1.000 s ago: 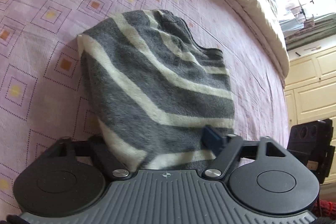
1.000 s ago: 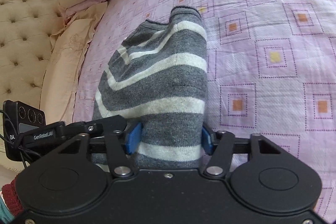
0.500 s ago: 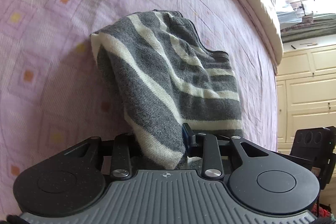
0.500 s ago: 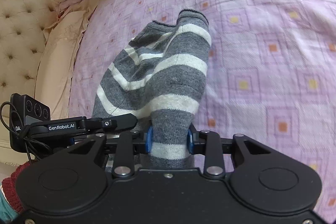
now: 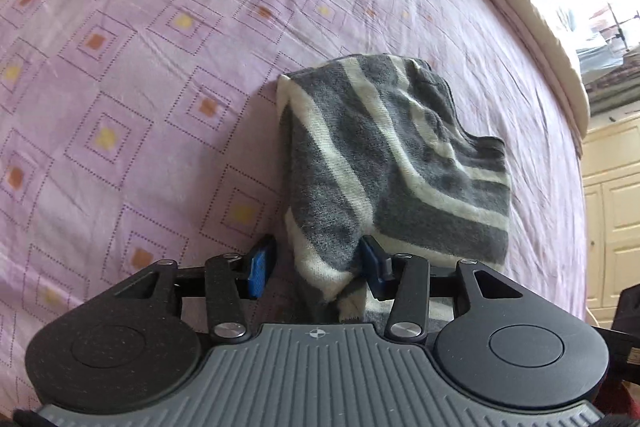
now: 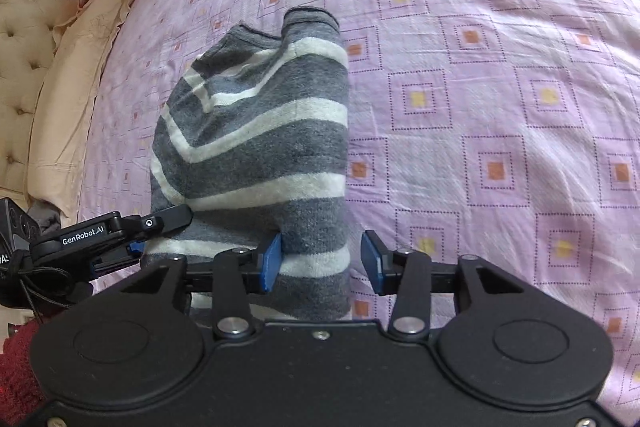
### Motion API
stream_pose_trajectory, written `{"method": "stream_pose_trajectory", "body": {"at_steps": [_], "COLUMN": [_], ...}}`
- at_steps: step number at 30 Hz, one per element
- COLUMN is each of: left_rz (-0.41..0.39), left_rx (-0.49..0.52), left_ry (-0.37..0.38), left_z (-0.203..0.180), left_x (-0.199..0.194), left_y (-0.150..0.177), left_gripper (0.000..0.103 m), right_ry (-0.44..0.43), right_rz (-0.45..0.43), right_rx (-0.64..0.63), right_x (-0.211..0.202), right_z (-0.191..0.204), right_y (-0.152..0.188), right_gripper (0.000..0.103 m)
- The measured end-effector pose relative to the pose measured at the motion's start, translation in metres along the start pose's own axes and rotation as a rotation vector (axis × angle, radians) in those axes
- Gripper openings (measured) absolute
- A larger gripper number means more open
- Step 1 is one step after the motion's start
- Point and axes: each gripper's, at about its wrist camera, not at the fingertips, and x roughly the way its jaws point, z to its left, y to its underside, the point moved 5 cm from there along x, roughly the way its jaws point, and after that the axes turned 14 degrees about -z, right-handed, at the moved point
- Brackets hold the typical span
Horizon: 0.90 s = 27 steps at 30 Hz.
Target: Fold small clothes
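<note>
Grey-and-cream striped knitwear, a small folded garment (image 5: 384, 163), is seen lying on the lilac bed sheet (image 5: 132, 75) directly ahead of both tongs. The left tongs (image 5: 316, 265) are spread wide, and a corner of the garment is seen between the blue pads; the right-hand pad (image 5: 370, 263) is touched by the cloth, while the left-hand pad (image 5: 260, 265) is separated from it by a clear gap, so nothing is clamped. The right tongs (image 6: 322, 263) are likewise parted; the near end of the garment (image 6: 260, 147) is seen between the pads, the left pad (image 6: 272, 261) being pressed against the knit and the right pad (image 6: 372, 263) standing just beside the cloth edge without clear contact. The garment is thus released by both. In the right wrist view, the left tongs' black body is seen at the garment's left edge. A cream tufted headboard (image 6: 24, 7) and a pillow (image 6: 68, 95) are seen far to the left of the right tongs.
</note>
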Motion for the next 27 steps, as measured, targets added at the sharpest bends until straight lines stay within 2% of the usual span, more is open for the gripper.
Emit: {"method": "stream_pose_trajectory", "body": {"at_steps": [3, 7, 10, 13, 16, 19, 22, 24, 27], "left_rz": [-0.026, -0.074, -0.131, -0.168, -0.154, -0.132, -0.079, -0.046, -0.041], "left_rx": [0.074, 0.094, 0.161, 0.216, 0.254, 0.284, 0.276, 0.251, 0.203], "left_ry": [-0.057, -0.127, -0.157, -0.162, -0.153, -0.183, -0.231, -0.259, -0.275], "left_z": [-0.006, -0.012, -0.024, -0.039, -0.05, -0.05, -0.035, -0.02, -0.003], "left_x": [-0.007, -0.025, -0.046, -0.048, -0.031, -0.01, 0.01, 0.019, 0.022], "left_y": [0.001, 0.001, 0.001, -0.009, -0.02, -0.029, -0.033, -0.034, -0.039], "left_gripper": [0.052, 0.051, 0.051, 0.051, 0.051, 0.051, 0.051, 0.056, 0.061], "right_ry": [0.011, -0.014, -0.022, -0.009, 0.027, 0.079, 0.148, 0.188, 0.245], "right_rz": [-0.018, -0.069, -0.134, -0.18, -0.19, -0.182, -0.152, -0.13, -0.11], "right_rx": [-0.055, -0.11, -0.155, -0.176, -0.168, -0.162, -0.164, -0.152, -0.132], "right_x": [-0.004, -0.023, -0.037, -0.037, -0.025, -0.009, 0.01, 0.022, 0.033], "right_z": [0.005, 0.011, 0.02, 0.029, 0.034, 0.036, 0.033, 0.027, 0.018], "right_y": [0.003, 0.003, -0.003, -0.014, -0.024, -0.035, -0.041, -0.043, -0.046], "right_gripper": [0.053, 0.054, 0.054, 0.054, 0.054, 0.054, 0.054, 0.054, 0.065]}}
